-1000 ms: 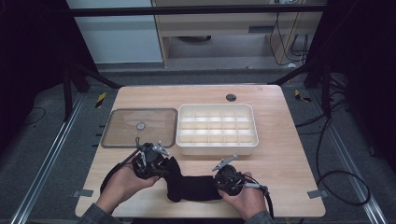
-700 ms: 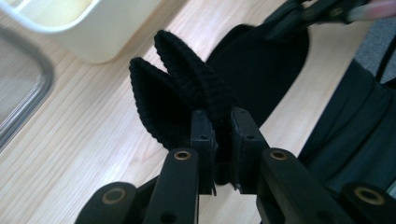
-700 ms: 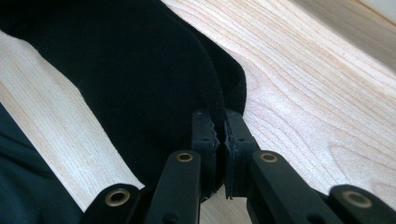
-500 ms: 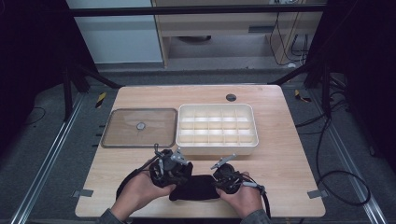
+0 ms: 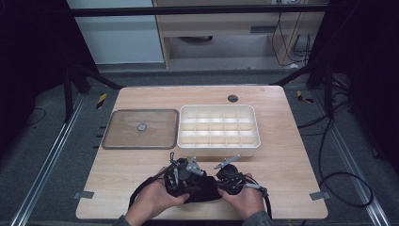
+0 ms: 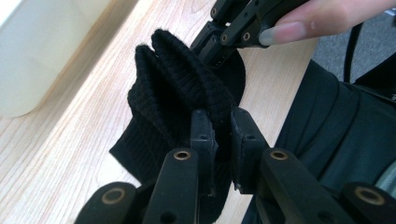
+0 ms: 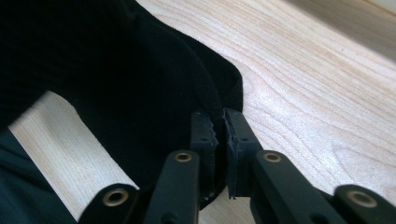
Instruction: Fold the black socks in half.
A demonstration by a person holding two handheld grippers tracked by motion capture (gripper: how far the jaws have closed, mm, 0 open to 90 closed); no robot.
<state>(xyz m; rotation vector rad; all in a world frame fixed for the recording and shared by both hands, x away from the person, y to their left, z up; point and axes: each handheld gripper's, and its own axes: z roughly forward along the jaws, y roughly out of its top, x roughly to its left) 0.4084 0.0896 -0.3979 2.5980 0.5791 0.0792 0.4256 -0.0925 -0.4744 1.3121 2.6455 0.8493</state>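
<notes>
At the near edge of the table, your left gripper (image 5: pixel 181 173) and right gripper (image 5: pixel 229 178) sit close together, each with its jaws clamped on the one black knitted cloth (image 5: pixel 203 188) bunched between them. In the left gripper view, your jaws pinch a thick ribbed fold of the cloth (image 6: pixel 180 95), and your other gripper (image 6: pixel 224 35) grips it just beyond. In the right gripper view, the jaws nip a thin edge of the cloth (image 7: pixel 140 84) lying on the wood. Just beyond your grippers stands one white compartment tray (image 5: pixel 217 149), its nearest wall close ahead of them. To its left lies one flat clear lid (image 5: pixel 122 136) with a small round knob. One dark round hole (image 5: pixel 232 98) marks the table's (image 5: pixel 291 160) far side.
</notes>
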